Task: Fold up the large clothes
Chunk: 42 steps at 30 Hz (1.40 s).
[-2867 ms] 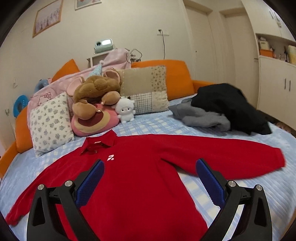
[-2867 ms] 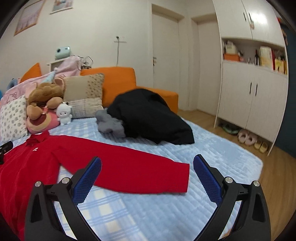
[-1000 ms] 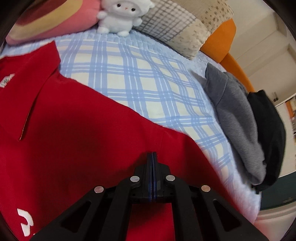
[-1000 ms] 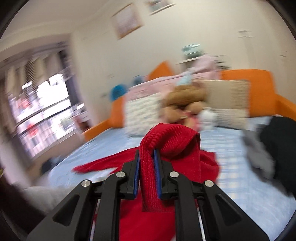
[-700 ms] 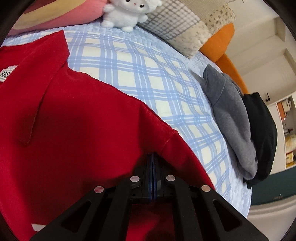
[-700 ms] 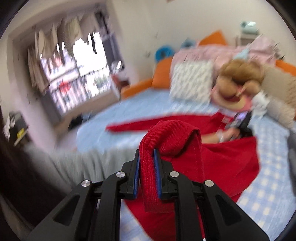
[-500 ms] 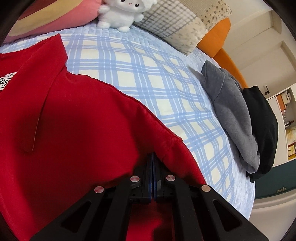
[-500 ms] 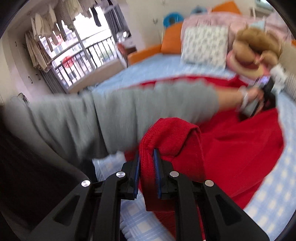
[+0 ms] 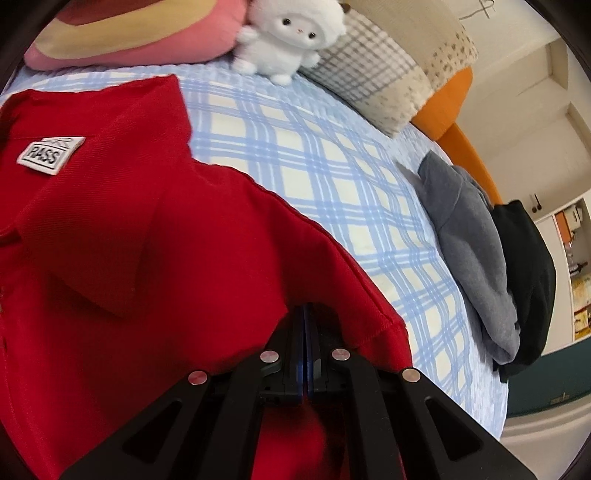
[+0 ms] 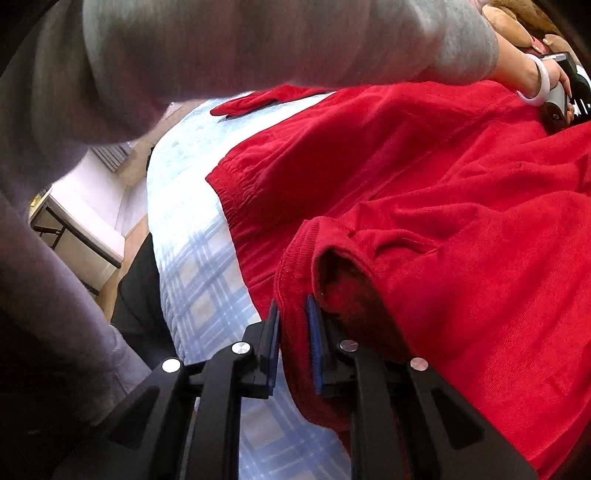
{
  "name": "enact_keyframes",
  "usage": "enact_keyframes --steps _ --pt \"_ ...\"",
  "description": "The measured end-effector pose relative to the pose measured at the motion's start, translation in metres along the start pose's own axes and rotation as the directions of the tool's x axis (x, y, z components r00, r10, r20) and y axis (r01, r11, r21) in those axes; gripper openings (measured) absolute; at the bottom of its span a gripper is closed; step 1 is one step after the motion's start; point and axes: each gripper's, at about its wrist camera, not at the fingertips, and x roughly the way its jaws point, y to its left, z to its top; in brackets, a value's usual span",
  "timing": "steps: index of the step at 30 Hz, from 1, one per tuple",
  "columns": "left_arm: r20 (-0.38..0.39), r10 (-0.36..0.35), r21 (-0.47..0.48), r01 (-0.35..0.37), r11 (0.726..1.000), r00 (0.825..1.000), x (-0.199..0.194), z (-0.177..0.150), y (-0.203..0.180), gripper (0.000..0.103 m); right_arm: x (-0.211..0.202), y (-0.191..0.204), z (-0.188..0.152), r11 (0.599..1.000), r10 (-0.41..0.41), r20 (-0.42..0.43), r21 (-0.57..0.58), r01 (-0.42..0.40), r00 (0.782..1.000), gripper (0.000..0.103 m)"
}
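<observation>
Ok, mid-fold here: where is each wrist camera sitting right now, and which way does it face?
Left wrist: low over the red sweater's shoulder, looking up the bed toward the white plush; left gripper shut on the shoulder fabric.
Right wrist: low above the sweater body, looking across it; right gripper clamps the cuff; the person's grey-sleeved arm crosses the top.
Shared: the red sweater and plaid bedspread.
</observation>
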Motion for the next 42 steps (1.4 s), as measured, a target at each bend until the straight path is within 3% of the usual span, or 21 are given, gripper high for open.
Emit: enact_keyframes --steps 6,8,10,12,14,16,19,21,23,24,26,28,30,31,32,34,36,37,39,42 --pt "0.116 0.053 -0.055 -0.047 0.997 0.992 -0.028 -0.001 0.008 0.007 0.008 0.005 -0.007 0.998 -0.041 0.008 -0.043 0.041 0.999 0.016" --pt "0.163 0.045 -0.011 -0.044 0.999 0.986 -0.048 -0.004 0.000 0.007 0.007 0.004 -0.007 0.998 -0.045 0.022 -0.032 0.046 0.999 0.017" --pt "0.154 0.001 0.093 -0.016 0.996 0.988 -0.061 -0.009 -0.019 0.007 0.008 0.008 -0.009 0.996 -0.075 0.030 -0.051 0.076 0.997 0.017" --pt "0.078 -0.050 0.179 0.035 0.983 0.996 -0.060 -0.018 -0.040 0.012 0.011 0.014 -0.008 0.994 -0.080 0.024 -0.071 0.081 0.997 0.027" --pt "0.024 -0.069 0.227 0.061 0.972 0.997 -0.054 -0.026 -0.056 0.015 0.008 0.021 -0.007 0.996 -0.054 0.025 -0.068 0.056 0.998 0.063" --pt "-0.024 -0.008 0.261 0.014 0.965 1.000 -0.039 -0.034 -0.067 0.015 -0.007 0.032 -0.010 0.993 -0.086 0.054 -0.078 0.090 0.995 0.083" --pt "-0.052 0.107 0.281 -0.089 0.956 0.993 -0.014 -0.042 -0.065 0.016 -0.040 0.028 -0.020 0.993 -0.114 0.105 0.004 0.114 0.988 0.083" --pt "-0.056 0.098 0.231 -0.083 0.969 0.994 -0.010 -0.040 -0.050 0.016 -0.066 0.019 -0.031 0.987 -0.147 0.141 0.081 0.137 0.979 0.083" --pt "-0.050 0.057 0.148 -0.049 0.988 0.997 -0.012 -0.037 -0.038 0.015 -0.090 0.009 -0.041 0.966 -0.234 0.180 0.152 0.208 0.955 0.083" --pt "-0.034 0.071 0.137 -0.065 0.988 0.997 -0.016 -0.037 -0.035 0.007 -0.107 -0.002 -0.047 0.946 -0.294 0.202 0.198 0.255 0.934 0.083" --pt "0.038 0.205 0.172 -0.209 0.963 0.978 -0.025 -0.038 -0.033 0.008 -0.124 -0.021 -0.048 0.912 -0.379 0.224 0.255 0.321 0.898 0.082" --pt "0.040 0.196 0.152 -0.200 0.968 0.980 -0.032 -0.039 -0.023 0.008 -0.144 -0.057 -0.042 0.860 -0.483 0.255 0.318 0.399 0.838 0.079" --pt "0.029 0.157 0.087 -0.159 0.983 0.987 -0.035 -0.041 -0.010 0.008 -0.153 -0.105 -0.026 0.812 -0.557 0.265 0.374 0.448 0.787 0.061" --pt "0.027 0.135 0.070 -0.137 0.988 0.990 -0.037 -0.041 -0.006 0.008 -0.155 -0.142 -0.016 0.791 -0.574 0.255 0.417 0.447 0.778 0.050" --pt "0.019 0.116 0.062 -0.117 0.991 0.993 -0.038 -0.043 -0.005 0.008 -0.155 -0.161 -0.009 0.779 -0.581 0.248 0.445 0.441 0.775 0.046" --pt "0.013 0.092 0.068 -0.092 0.993 0.996 -0.044 -0.049 -0.006 0.015 -0.153 -0.224 0.008 0.739 -0.592 0.236 0.541 0.402 0.771 0.047" --pt "0.032 0.063 0.095 -0.066 0.993 0.997 -0.056 -0.056 -0.010 0.043 -0.149 -0.262 0.021 0.721 -0.592 0.234 0.583 0.376 0.771 0.048" --pt "0.046 0.064 0.102 -0.069 0.992 0.997 -0.059 -0.056 -0.013 0.051 -0.147 -0.279 0.028 0.722 -0.573 0.245 0.603 0.340 0.782 0.048" --pt "0.077 0.078 0.118 -0.087 0.989 0.994 -0.063 -0.052 -0.018 0.084 -0.139 -0.303 0.038 0.731 -0.517 0.261 0.631 0.262 0.815 0.048" --pt "0.060 0.080 0.104 -0.086 0.991 0.995 -0.054 -0.040 -0.018 0.085 -0.127 -0.325 0.050 0.728 -0.484 0.250 0.647 0.227 0.839 0.048"
